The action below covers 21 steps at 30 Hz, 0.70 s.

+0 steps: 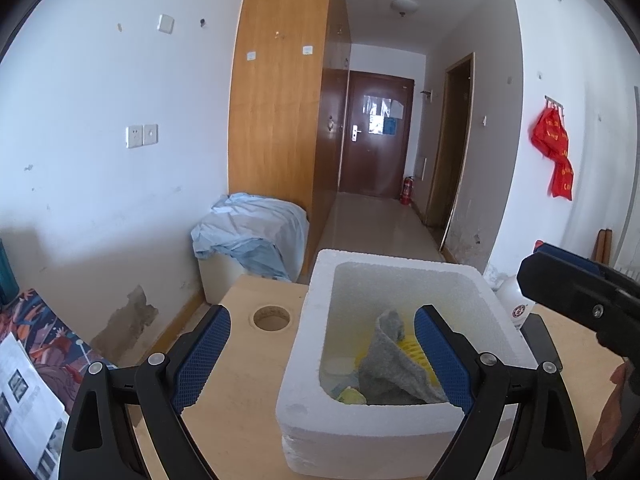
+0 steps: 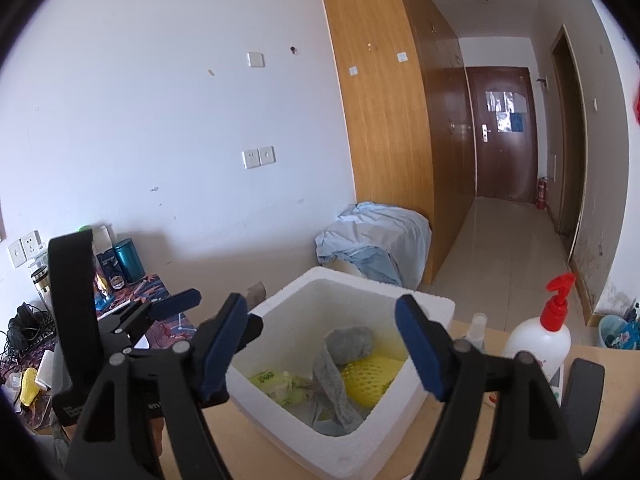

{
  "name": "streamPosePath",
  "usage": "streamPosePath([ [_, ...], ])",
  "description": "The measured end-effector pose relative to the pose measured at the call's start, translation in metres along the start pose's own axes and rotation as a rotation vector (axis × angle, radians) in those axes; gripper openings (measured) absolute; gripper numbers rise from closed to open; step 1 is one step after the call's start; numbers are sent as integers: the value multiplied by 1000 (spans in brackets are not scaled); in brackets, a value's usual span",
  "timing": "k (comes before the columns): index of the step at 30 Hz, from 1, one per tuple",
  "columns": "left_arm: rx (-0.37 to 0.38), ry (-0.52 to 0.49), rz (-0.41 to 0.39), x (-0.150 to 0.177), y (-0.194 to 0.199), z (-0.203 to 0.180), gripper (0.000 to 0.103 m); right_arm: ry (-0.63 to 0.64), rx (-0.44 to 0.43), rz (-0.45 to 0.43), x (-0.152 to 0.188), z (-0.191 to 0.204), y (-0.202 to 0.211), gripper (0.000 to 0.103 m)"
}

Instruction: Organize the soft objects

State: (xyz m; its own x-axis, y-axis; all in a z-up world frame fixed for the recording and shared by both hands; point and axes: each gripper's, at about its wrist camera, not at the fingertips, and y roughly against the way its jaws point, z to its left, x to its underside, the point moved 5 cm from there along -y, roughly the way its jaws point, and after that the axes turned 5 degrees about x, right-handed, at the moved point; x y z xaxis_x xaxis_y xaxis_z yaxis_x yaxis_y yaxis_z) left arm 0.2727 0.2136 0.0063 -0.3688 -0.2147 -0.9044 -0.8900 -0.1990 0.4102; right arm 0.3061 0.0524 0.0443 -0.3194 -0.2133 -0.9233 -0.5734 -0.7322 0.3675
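Both tongs hang spread open and empty above a pale wooden tabletop (image 1: 248, 392): the left gripper (image 1: 322, 360) and the right gripper (image 2: 320, 346). Just ahead, a white foam box (image 2: 280, 400) sits at the tabletop's far edge. Inside lie a grey cloth (image 2: 340, 360), a yellow foam net (image 2: 372, 376) and a green packet (image 2: 272, 384). A white pump bottle (image 2: 538, 344) stands beside the box's right wall.

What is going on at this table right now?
A person holds a two-finger tool in each hand above a white foam box on a wooden table. Both the left tool and the right tool are open and empty. A grey felt cloth, a yellow foam net and a green packet already lie inside the box.
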Motion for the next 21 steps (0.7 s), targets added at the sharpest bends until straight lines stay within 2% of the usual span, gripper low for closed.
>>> streamPosePath([
  [8,3,-11,-23,-6,17,-7,94,1,31,-11,-2,1,19,80],
  [13,-1,-21,-31,-3,34,-9,97,10,56,-39,0,7,43,95],
  [21,-12,-50,-55,5,70,-17,100,-15,71,-48,8,13,75,99],
])
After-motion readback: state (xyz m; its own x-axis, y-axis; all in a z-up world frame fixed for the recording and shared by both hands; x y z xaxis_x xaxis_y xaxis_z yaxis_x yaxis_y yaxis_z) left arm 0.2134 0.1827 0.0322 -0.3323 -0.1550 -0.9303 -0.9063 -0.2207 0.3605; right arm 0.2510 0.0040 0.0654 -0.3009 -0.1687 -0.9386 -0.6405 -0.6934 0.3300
